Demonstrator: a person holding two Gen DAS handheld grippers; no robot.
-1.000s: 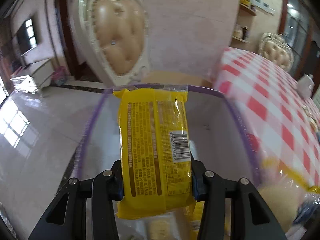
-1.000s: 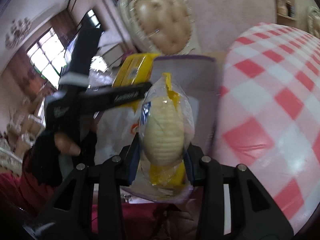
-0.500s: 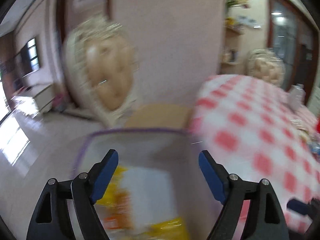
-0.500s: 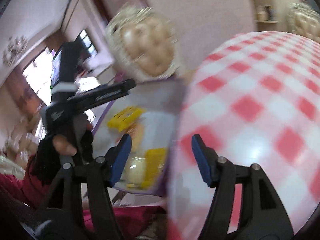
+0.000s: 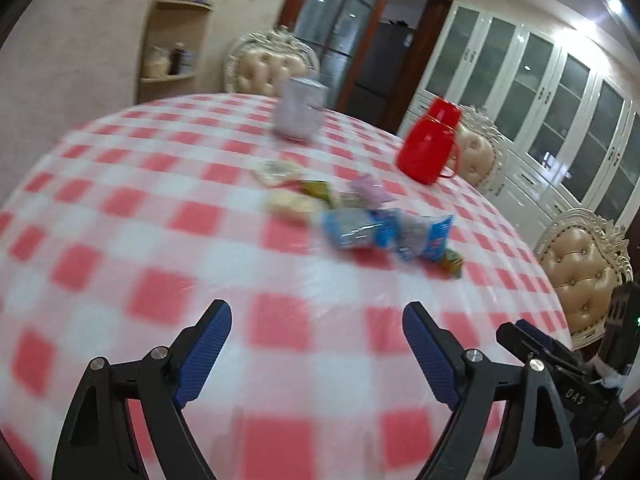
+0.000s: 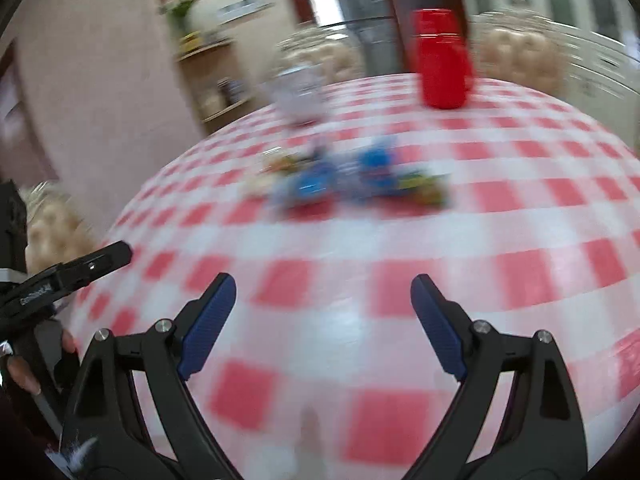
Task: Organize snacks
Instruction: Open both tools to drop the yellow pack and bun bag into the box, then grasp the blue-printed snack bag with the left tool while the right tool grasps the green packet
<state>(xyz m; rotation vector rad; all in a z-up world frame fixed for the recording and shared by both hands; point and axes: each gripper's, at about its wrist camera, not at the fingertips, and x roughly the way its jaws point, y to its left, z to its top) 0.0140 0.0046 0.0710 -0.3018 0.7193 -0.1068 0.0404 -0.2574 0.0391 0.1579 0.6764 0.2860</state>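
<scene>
A loose heap of snack packets lies mid-table on the red-and-white checked cloth [image 5: 132,216]. A blue packet [image 5: 384,234] is nearest, with pale bread packets [image 5: 292,204] and a purple one [image 5: 370,190] behind. In the right wrist view the same heap [image 6: 344,180] is blurred. My left gripper [image 5: 316,320] hovers over the near cloth, jaws opening wide, nothing between them. My right gripper [image 6: 322,294] is also opening, with nothing in it, short of the heap. The other gripper's tip shows at each view's edge.
A red thermos jug [image 5: 430,144] and a clear lidded container [image 5: 298,112] stand beyond the snacks. Tufted beige chairs [image 5: 584,276] ring the table. White cabinets [image 5: 560,92] line the far wall. A person's hand [image 6: 24,368] holds the left gripper's handle.
Both grippers let go of their packets, the yellow one and the bread, over the purple-rimmed bin. Both then swung right to face the table, jaws spreading wide.
</scene>
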